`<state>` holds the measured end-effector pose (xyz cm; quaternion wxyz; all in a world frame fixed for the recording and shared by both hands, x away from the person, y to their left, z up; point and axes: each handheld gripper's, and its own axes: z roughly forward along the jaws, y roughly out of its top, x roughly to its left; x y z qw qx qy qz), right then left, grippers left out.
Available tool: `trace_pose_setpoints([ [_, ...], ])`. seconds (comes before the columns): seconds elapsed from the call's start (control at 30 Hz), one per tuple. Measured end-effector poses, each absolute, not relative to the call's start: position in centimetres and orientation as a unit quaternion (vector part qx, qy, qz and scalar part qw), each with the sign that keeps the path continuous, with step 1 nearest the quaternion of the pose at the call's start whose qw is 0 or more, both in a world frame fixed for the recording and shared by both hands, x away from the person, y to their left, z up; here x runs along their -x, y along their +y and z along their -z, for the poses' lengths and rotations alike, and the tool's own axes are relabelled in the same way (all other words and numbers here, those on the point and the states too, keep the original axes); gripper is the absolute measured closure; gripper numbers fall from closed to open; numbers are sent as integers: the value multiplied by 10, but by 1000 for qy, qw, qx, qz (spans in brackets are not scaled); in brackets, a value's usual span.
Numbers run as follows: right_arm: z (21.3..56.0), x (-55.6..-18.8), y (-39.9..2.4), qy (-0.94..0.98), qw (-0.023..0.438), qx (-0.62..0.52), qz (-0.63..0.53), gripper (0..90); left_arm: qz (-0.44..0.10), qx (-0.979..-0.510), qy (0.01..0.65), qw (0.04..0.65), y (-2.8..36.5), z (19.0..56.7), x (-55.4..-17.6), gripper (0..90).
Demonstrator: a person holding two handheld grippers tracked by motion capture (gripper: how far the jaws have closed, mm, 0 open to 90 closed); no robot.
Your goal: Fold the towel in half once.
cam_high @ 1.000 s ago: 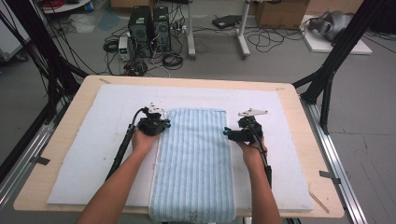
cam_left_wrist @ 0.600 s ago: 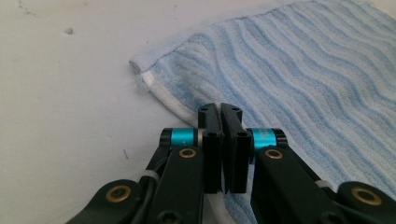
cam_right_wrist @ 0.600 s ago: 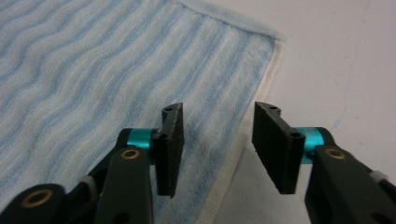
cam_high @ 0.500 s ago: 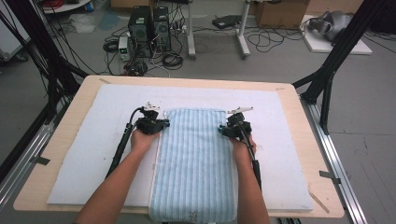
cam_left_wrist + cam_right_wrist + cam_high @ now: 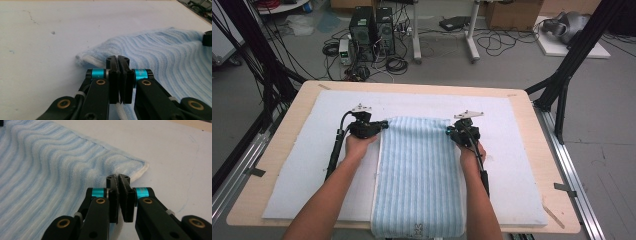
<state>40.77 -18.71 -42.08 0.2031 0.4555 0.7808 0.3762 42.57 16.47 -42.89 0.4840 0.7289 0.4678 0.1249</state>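
- Left gripper (image 5: 379, 126) of ours is pinched tight on the far left corner of the towel (image 5: 418, 175), with the white hem running between its black pads in the left gripper view
- Right gripper (image 5: 451, 132) has just been closing and now clamps the far right corner, cloth caught between its jaws
- Our towel lies flat down the middle of the white mat (image 5: 292, 180), its near end hanging just past the table's front edge; both held corners sit at its far end
- We see no obstacle on the mat around the towel; a cable trails from each gripper back along our forearms
- Beyond the wooden table (image 5: 247, 205) stand black frame poles (image 5: 572, 60), computer towers (image 5: 372, 27) and loose cables on the floor
- Towel is soft ribbed terry, pale blue and white stripes, rectangular; the mat is smooth and matt, with a few small marks
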Motion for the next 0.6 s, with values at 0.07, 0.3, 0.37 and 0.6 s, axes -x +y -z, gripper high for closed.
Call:
trace_pose_setpoints([
  [0.07,418,-403,-188,781,202,-451,-381,867,-121,-729,462,490,166,426,-422,872],
  [0.3,408,-382,-194,781,199,-437,-399,862,-102,-731,436,515,169,415,-399,872],
  [0.37,407,-374,-196,782,192,-431,-408,862,-107,-746,416,510,169,411,-389,872],
  [0.6,407,-343,-201,788,189,-414,-414,860,-109,-747,395,523,172,407,-356,870],
])
